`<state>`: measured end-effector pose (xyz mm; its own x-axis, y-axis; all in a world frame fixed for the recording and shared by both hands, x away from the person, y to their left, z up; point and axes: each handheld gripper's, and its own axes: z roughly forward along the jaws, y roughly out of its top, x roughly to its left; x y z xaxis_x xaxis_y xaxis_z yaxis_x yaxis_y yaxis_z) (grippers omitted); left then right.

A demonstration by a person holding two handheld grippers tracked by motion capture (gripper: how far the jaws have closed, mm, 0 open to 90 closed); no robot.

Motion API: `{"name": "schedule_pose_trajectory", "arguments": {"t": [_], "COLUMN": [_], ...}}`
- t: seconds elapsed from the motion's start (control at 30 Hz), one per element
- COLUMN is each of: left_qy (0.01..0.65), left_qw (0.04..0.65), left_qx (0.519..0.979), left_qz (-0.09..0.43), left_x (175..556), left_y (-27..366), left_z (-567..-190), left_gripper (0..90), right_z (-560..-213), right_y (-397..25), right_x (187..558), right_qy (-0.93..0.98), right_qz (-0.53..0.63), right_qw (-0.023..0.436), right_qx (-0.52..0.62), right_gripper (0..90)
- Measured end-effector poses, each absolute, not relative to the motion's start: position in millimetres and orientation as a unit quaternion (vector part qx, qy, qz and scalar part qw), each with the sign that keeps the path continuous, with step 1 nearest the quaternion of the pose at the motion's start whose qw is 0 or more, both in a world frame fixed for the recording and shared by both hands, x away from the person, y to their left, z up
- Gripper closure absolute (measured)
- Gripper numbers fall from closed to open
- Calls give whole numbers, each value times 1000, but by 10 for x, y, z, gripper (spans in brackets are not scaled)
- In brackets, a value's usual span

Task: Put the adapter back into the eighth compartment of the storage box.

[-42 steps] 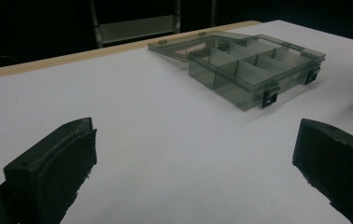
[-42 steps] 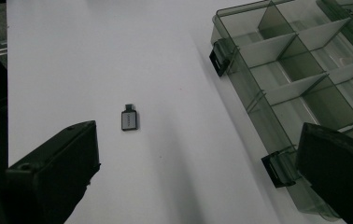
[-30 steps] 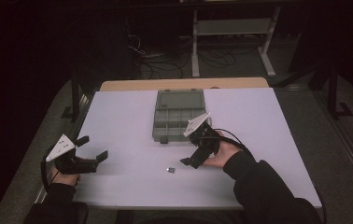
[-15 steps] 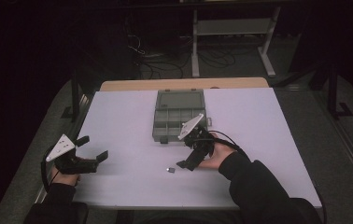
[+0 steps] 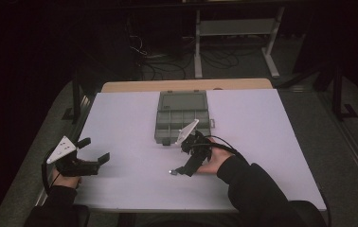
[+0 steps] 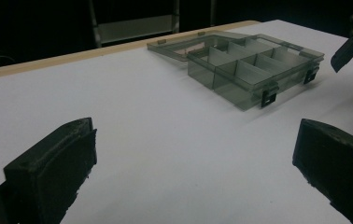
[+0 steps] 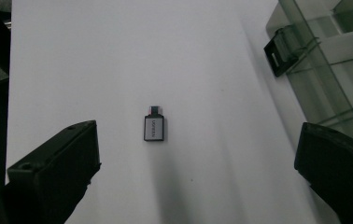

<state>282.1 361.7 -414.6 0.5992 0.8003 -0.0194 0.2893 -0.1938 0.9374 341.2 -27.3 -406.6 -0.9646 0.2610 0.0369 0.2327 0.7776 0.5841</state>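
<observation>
We have the right gripper (image 5: pixel 179 169) pitched down over a small USB adapter (image 7: pixel 154 127) lying flat on the white table (image 5: pixel 120 118), jaws spread wide and holding nothing; in the right gripper view the adapter sits between them, a bit left of centre, touching neither. Open clear compartment box (image 5: pixel 183 118) lies at about 12 o'clock from the adapter, near, lid folded back, visible cells look empty. Left gripper (image 5: pixel 94 151) rests at the table's 8 o'clock edge, jaws also wide apart, empty. Progress as we judge it: early, box opened, adapter not yet grasped; close, lift and drop into a cell all remain
</observation>
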Motion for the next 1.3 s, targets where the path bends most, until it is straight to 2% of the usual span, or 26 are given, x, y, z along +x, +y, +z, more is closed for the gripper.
{"name": "schedule_pose_trajectory", "arguments": {"t": [0.23,0.27,0.43,0.6,0.63,0.77,0.97,1.0,1.07,1.1,1.27,1.3], "left_qy": [371,371,371,371,371,371,372,372,372,372,371,372], "left_qw": [515,514,514,514,514,514,513,514,514,514,514,514], "left_qx": [732,732,732,732,732,733,733,732,732,732,732,732], "left_qz": [248,248,248,248,248,248,249,248,249,248,248,248], "left_x": [2822,2821,2822,2822,2823,2822,2823,2822,2822,2822,2821,2822], "left_y": [3616,3616,3615,3615,3615,3614,3614,3614,3615,3615,3614,3615], "left_z": [-4145,-4145,-4145,-4145,-4146,-4146,-4147,-4146,-4146,-4147,-4146,-4146], "left_gripper": [0,0,0,0,0,0,0,0,0,0,0,0], "right_z": [-4145,-4171,-4198,-4221,-4245,-4263,-4274,-4278,-4280,-4289,-4308,-4321], "right_y": [-190,-165,-135,-118,-107,-92,-68,-62,-58,-47,-31,-17], "right_x": [3398,3395,3390,3398,3403,3401,3388,3386,3383,3378,3370,3367], "right_qy": [946,947,948,949,950,952,953,953,954,955,956,957], "right_qz": [300,300,297,295,291,287,287,286,286,285,281,279], "right_qw": [17,9,5,-1,-9,-15,-23,-28,-29,-30,-32,-33], "right_qx": [124,116,115,112,111,110,97,91,89,83,82,80], "right_gripper": [6,42,56,98,132,152,244,311,332,398,429,496]}}
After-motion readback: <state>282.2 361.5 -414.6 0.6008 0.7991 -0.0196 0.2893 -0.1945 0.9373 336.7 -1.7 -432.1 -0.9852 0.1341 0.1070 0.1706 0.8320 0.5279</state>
